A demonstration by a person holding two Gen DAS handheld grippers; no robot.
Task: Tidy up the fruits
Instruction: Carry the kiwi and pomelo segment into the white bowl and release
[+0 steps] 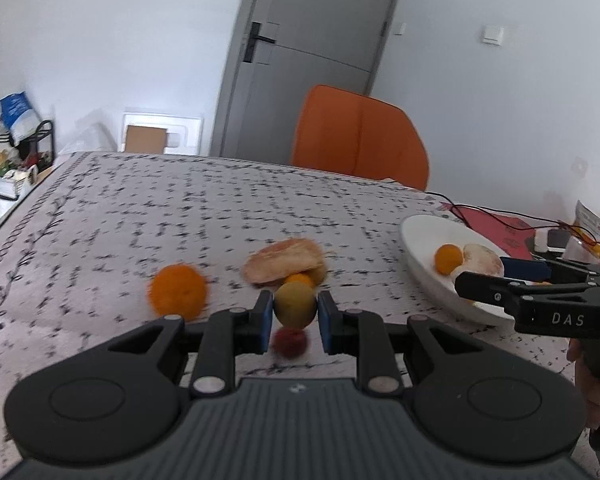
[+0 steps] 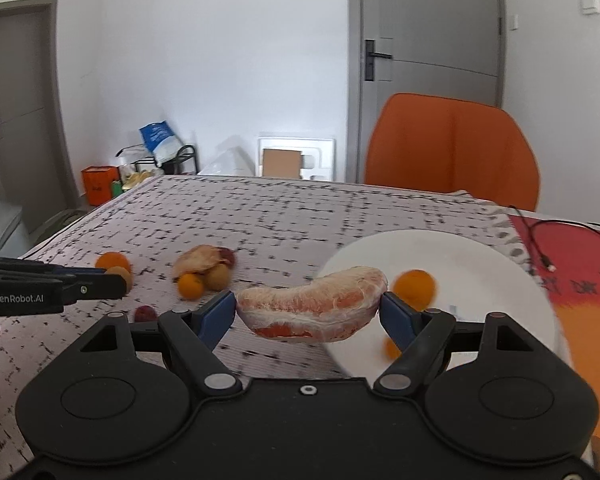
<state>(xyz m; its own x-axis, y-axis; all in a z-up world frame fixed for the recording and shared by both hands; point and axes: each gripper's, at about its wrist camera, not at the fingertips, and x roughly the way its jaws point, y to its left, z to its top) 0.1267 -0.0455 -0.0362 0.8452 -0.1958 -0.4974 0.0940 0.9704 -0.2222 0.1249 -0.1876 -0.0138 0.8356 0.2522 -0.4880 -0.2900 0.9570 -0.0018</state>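
My left gripper [image 1: 294, 312] is shut on a yellow-green round fruit [image 1: 294, 305], held above the patterned tablecloth. Below it lies a small red fruit [image 1: 289, 342]. An orange [image 1: 178, 291], a peeled pomelo wedge [image 1: 284, 266] and a small orange fruit [image 1: 298, 279] lie just beyond. My right gripper [image 2: 308, 312] is shut on a peeled pomelo wedge [image 2: 313, 308], held at the left rim of the white plate [image 2: 479, 256]. A small orange fruit [image 2: 414, 288] lies on the plate. In the left wrist view the plate [image 1: 423, 240] is at the right.
An orange chair [image 2: 451, 148] stands at the table's far side. A red mat [image 2: 579, 264] with a black cable [image 2: 539, 236] lies right of the plate. Loose fruits [image 2: 204, 276] cluster on the cloth left of the plate. Small items [image 1: 555, 240] sit behind the plate.
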